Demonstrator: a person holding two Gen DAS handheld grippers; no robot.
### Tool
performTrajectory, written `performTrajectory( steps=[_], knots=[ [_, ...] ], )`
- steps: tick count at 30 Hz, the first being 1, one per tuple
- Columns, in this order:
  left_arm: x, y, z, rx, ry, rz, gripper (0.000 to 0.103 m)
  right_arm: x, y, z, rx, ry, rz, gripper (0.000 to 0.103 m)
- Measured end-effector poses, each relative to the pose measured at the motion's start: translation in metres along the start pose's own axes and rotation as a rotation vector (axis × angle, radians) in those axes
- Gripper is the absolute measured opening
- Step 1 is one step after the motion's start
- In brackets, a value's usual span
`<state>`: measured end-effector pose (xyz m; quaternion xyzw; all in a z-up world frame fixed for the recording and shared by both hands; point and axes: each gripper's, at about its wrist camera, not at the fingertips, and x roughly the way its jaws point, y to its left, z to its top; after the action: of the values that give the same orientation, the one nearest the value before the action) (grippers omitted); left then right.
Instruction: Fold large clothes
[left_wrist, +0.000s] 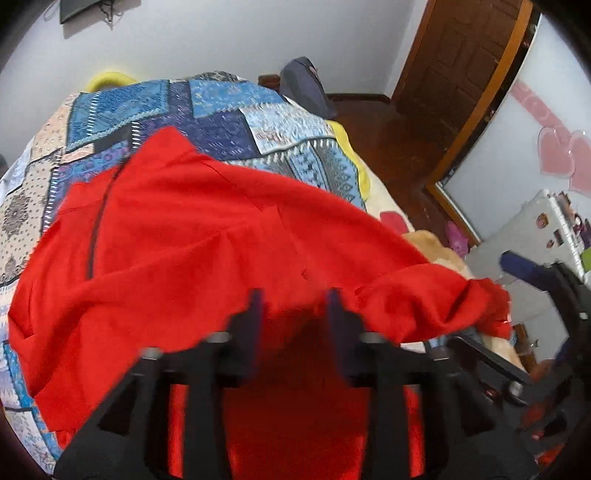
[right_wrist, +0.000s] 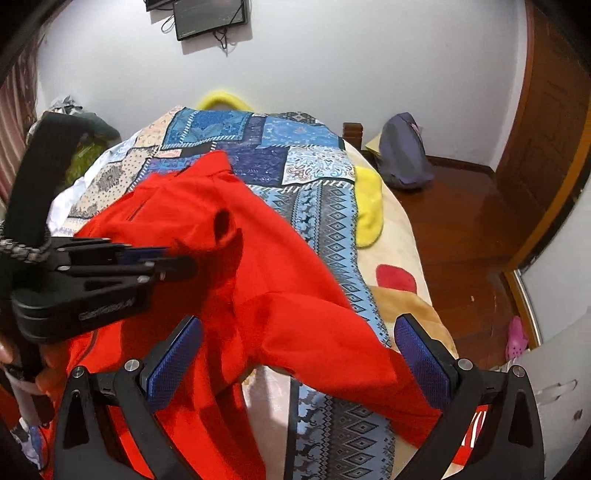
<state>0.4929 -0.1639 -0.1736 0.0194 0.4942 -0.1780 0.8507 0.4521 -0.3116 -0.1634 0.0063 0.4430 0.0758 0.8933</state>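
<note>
A: Left wrist view: large red fabric garment (left_wrist: 207, 236) lies spread over the blue patchwork bedcover (left_wrist: 221, 110) on the bed, near edge draped toward the camera. Left gripper (left_wrist: 295, 306) sits right at that edge, jaws part-way apart, nothing pinched that I can see; frame is blurred there, cloth only shows behind and below the fingers.

B: And the right one?

A: Right wrist view: right gripper (right_wrist: 297, 354) jaws spread wide, blue pads (right_wrist: 173, 360) clear of the cloth. One red flap runs between them toward the lower right, not gripped.

B: So how far along?

A: Early to middle, my read. A section looks laid diagonally across the body, could be a sleeve or a first fold, can't tell which. Outline is still loose, creased, nowhere near a compact rectangle.

B: Left to do?

A: Flatten it, bring the trailing flap in, then fold the halves over. Neither gripper holds anything now, so a fresh grasp comes first.

B: Bed clutter?

A: Yellow plush blanket (right_wrist: 367, 206) at the far side, well apart from the garment.
</note>
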Motion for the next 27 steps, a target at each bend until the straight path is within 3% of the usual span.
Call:
performTrajectory(
  steps=[1,6,10,13,18,20,22,25,27],
  knots=[
    [-0.016,0.004,0.0,-0.006,-0.035,0.006,0.067,0.0,0.002,0.003,0.008,-0.001,0.016,0.103],
    [-0.074,0.047,-0.006,0.003,-0.144,0.086,0.084,0.0,0.019,0.017,0.018,-0.006,0.089,0.103],
    [-0.103,0.112,-0.042,0.001,-0.172,0.246,0.089,0.008,0.039,0.029,-0.013,-0.014,0.115,0.103],
    [-0.101,0.165,-0.072,-0.029,-0.117,0.348,0.089,0.022,0.05,0.036,-0.015,0.008,0.149,0.101],
    [-0.072,0.249,-0.14,-0.113,0.046,0.44,0.089,0.072,0.069,0.044,-0.038,0.114,0.153,0.076],
    [-0.061,0.27,-0.159,-0.155,0.089,0.451,0.089,0.097,0.075,0.045,-0.055,0.161,0.154,0.067],
    [-0.046,0.292,-0.179,-0.221,0.123,0.44,0.089,0.12,0.081,0.048,-0.063,0.187,0.096,0.063],
    [-0.03,0.31,-0.192,-0.284,0.132,0.414,0.089,0.142,0.084,0.053,-0.05,0.16,0.013,0.063],
    [-0.023,0.317,-0.2,-0.321,0.118,0.402,0.089,0.148,0.088,0.055,-0.044,0.145,0.022,0.052]
  ],
)
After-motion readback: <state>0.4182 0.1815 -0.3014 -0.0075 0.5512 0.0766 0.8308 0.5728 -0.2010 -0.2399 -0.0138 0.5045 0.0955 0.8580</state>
